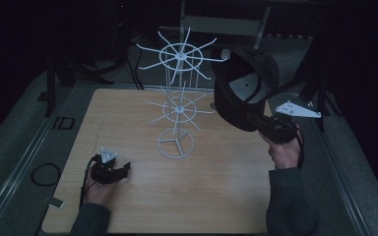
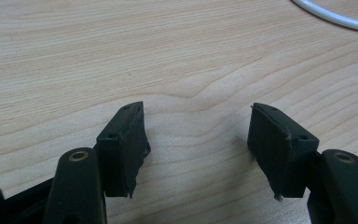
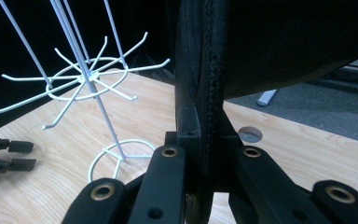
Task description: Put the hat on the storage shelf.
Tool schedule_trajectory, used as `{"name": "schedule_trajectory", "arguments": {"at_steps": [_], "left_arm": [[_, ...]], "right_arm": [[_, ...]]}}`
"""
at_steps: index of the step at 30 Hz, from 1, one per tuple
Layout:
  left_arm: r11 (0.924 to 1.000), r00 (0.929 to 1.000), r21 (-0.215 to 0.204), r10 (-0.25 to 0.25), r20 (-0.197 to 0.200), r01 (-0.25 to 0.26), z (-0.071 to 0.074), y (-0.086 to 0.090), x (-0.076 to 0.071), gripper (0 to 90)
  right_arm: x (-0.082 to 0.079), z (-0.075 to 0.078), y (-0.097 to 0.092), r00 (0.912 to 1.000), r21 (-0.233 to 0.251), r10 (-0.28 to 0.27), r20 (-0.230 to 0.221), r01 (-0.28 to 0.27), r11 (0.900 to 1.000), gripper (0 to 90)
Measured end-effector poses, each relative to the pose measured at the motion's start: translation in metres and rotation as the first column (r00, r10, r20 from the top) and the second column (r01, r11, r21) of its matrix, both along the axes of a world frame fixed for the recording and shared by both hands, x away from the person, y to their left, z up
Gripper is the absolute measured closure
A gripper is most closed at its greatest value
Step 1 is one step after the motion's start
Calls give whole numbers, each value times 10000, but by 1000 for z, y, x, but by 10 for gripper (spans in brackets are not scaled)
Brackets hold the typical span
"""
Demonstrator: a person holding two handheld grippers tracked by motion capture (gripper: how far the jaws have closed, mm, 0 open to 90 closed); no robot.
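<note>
My right tongs (image 1: pixel 268 125) clamp the black cap (image 1: pixel 243 88) by its brim, aloft beside the white rack (image 1: pixel 179 98); left tongs (image 1: pixel 120 170) rest wide on the desk (image 1: pixel 216 196). Next, I reckon, hook it onto a prong.

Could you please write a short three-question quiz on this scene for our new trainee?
1. True or false: the right gripper is clamped on the black cap.
2. Which stands nearest the white wire rack? A) black cap B) left gripper C) neither, both touch it
3. Fill in: the left gripper's jaws are ____ above the wooden table.

Key: 1 true; 2 A; 3 open.
</note>
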State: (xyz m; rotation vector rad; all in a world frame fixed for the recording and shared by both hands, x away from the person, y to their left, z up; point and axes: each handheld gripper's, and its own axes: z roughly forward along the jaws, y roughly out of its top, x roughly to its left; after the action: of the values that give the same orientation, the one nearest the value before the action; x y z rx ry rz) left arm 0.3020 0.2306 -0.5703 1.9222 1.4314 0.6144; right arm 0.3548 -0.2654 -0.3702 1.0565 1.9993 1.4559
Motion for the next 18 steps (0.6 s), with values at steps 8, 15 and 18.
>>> {"name": "schedule_trajectory", "arguments": {"at_steps": [8,15,18], "left_arm": [[10000,10000,0,-10,1,10,0,0,0,373],[10000,10000,2,-17,-1,17,0,0,0,373],[10000,10000,1,-18,0,18,0,0,0,373]], "right_arm": [[5,5,2,9999,-95,25,162,-24,10000,864],[7,6,4,9998,-92,45,189,-44,9999,864],[8,6,5,9998,-111,52,185,-50,9999,864]]}}
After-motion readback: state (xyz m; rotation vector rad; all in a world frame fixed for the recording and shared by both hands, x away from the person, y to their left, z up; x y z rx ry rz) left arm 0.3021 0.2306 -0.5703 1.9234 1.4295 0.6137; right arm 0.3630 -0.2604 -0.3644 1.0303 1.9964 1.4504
